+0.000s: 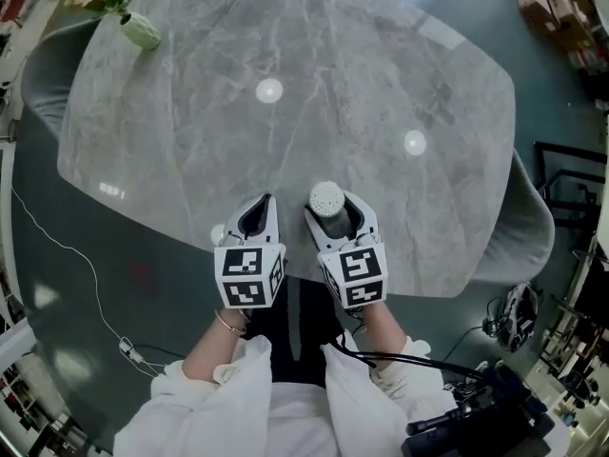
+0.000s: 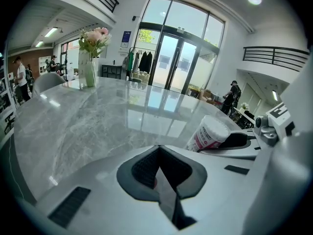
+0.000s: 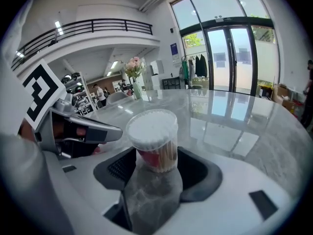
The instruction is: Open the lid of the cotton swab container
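Observation:
The cotton swab container (image 1: 326,198) is a small clear tub with a red label and a white top, upright near the front edge of the grey marble table (image 1: 285,65). My right gripper (image 1: 335,209) is open, one jaw on each side of the tub's lower half. In the right gripper view the container (image 3: 152,138) stands between the dark pads with a gap on both sides. My left gripper (image 1: 259,209) is shut just left of it, with nothing visible between its jaws. In the left gripper view the container (image 2: 208,133) is at the right, beside the right gripper (image 2: 239,141).
A vase of pink flowers (image 1: 138,29) stands at the table's far left corner. Grey chairs sit at the left (image 1: 38,74) and right (image 1: 533,227) sides. A thin white cable (image 1: 57,246) runs across the floor on the left. People stand far off in the room.

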The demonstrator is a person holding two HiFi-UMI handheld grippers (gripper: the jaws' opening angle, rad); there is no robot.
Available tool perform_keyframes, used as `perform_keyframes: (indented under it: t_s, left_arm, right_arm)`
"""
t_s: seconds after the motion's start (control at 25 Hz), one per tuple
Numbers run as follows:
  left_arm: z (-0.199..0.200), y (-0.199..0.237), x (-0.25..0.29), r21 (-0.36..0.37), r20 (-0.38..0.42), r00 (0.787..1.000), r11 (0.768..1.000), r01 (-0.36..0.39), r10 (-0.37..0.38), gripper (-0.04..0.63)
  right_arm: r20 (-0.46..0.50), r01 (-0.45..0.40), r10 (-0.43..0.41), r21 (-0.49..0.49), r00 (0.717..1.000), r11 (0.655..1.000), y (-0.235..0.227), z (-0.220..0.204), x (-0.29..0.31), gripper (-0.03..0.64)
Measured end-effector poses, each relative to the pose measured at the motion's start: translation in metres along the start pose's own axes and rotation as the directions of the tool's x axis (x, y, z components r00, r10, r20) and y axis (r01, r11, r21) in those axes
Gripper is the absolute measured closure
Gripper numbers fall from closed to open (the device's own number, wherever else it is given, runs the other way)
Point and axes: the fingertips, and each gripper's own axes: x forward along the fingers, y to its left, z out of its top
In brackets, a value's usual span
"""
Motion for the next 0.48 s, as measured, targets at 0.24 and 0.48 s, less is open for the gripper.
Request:
perform_keyframes:
  t_s: [0.24, 0.48]
  left_arm:
    - [0.0005, 0.0017, 0.0027, -0.011, 0.002, 1.0, 1.0, -0.01, 0.01, 0.598]
    - [-0.0002, -0.0046, 0.003, -0.004, -0.001, 1.0, 1.0, 0.001, -0.001, 0.598]
  right_arm:
    - [0.003, -0.011, 0.011, -0.005, 1.0, 1.0, -0.0008, 0.0034, 0.001, 0.317]
    - [-0.015, -0.021, 0.02, -0.028, 1.0, 0.999, -0.0015, 0.0052, 0.0066, 0.317]
